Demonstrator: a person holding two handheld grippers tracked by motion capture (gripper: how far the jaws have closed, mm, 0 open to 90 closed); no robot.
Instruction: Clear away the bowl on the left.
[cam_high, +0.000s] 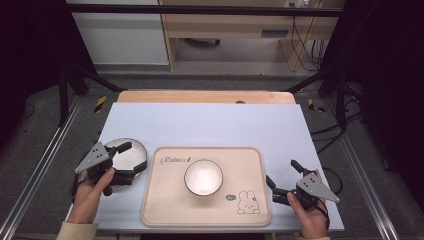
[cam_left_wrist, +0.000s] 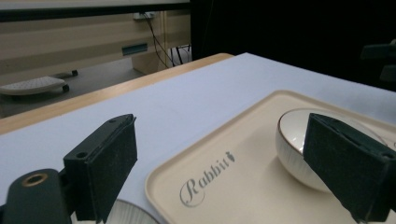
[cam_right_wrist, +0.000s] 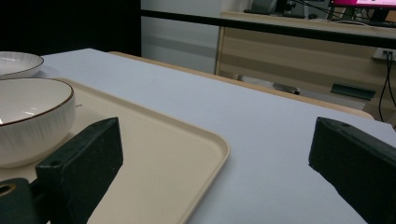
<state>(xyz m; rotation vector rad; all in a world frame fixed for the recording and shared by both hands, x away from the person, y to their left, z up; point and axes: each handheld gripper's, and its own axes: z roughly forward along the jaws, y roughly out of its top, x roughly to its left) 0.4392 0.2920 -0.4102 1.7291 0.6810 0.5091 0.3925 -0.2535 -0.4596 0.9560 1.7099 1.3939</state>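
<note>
Both tools, left tool (cam_high: 121, 156) over a plate (cam_high: 136, 152) and right tool (cam_high: 283, 177) beside the tray (cam_high: 162, 210), gape empty. Tray's long axis runs left-right on the table (cam_high: 210, 125), bowl (cam_high: 203, 177) upright at its centre.

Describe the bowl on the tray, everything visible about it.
The bowl is white, glossy and ceramic-looking, with a thin dark brown rim and fine vertical ribbing on its outer wall, seen in the right gripper view. It stands upright and looks empty, near the middle of the beige tray, between the "Rabbit" lettering and the rabbit drawing. It touches the tray alone; both grippers are apart from it. In the left gripper view a jaw pad hides part of it.
</note>
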